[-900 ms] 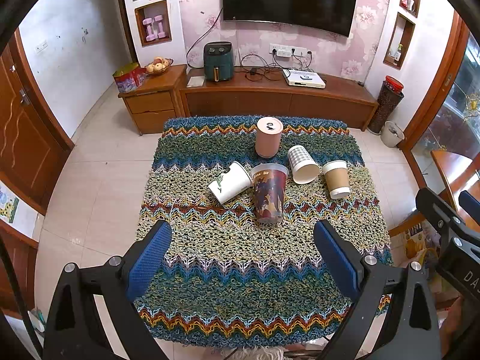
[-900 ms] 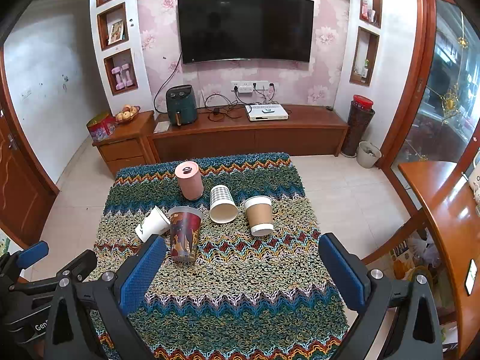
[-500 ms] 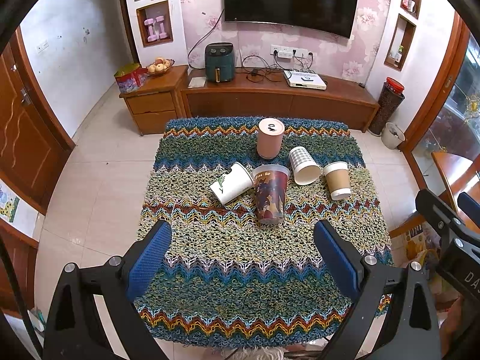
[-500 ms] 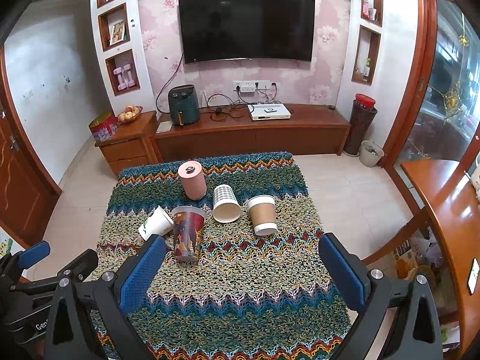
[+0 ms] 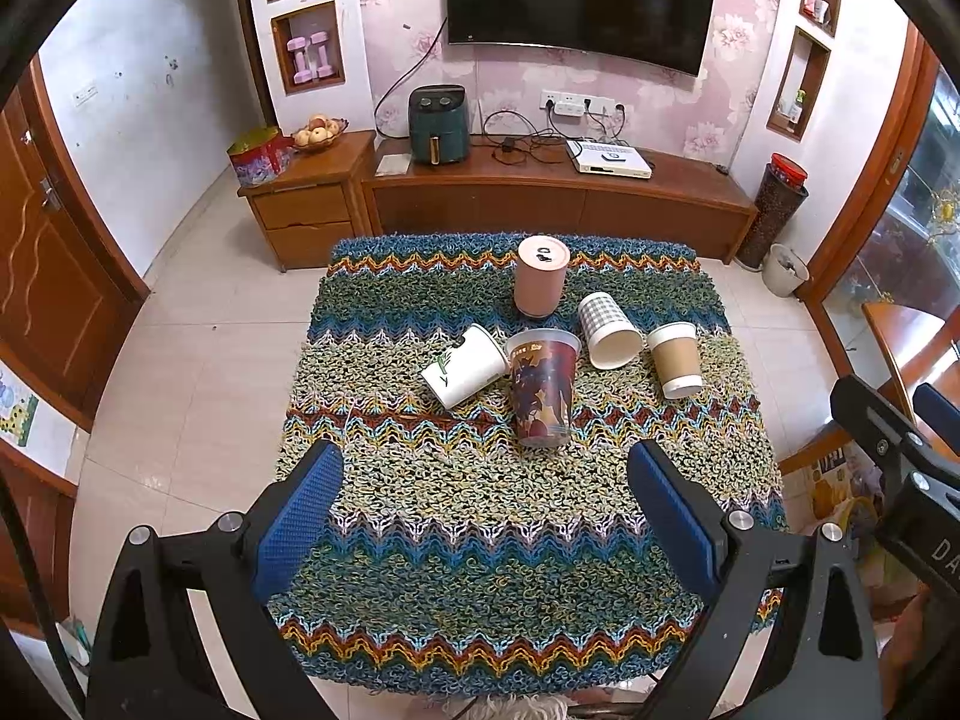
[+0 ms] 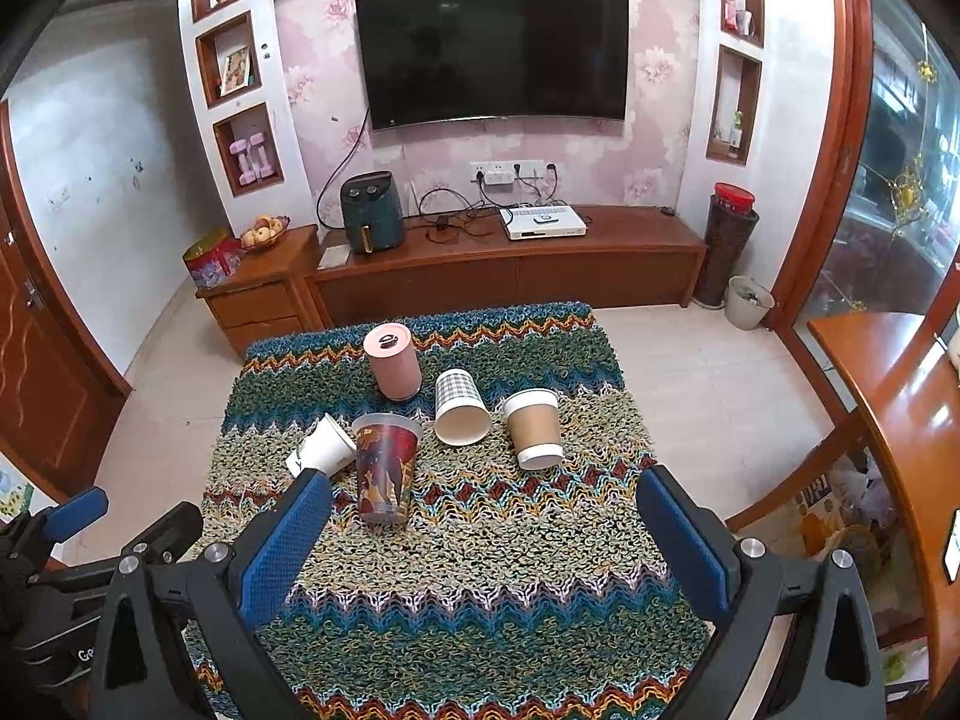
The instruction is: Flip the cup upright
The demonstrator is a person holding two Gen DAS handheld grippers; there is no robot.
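Observation:
Several cups sit mid-table on a knitted zigzag cloth (image 5: 480, 540). A dark printed cup (image 5: 543, 387) (image 6: 385, 467) stands with its wide rim up. A white cup (image 5: 467, 366) (image 6: 324, 447), a checked cup (image 5: 607, 330) (image 6: 459, 405) and a brown sleeved cup (image 5: 677, 360) (image 6: 534, 429) lie on their sides. A pink cup (image 5: 540, 285) (image 6: 393, 361) stands behind them. My left gripper (image 5: 486, 498) and right gripper (image 6: 486, 522) are both open and empty, hovering above the table's near half, short of the cups.
A wooden TV cabinet (image 5: 540, 192) with an air fryer (image 5: 438, 125) stands beyond the table. A wooden counter (image 6: 888, 396) is at the right. Tiled floor surrounds the table. The right gripper's body shows at the left view's right edge (image 5: 900, 468).
Both grippers have drifted slightly, so the cups sit a little differently in each view. The cups have not moved and both grippers stay open.

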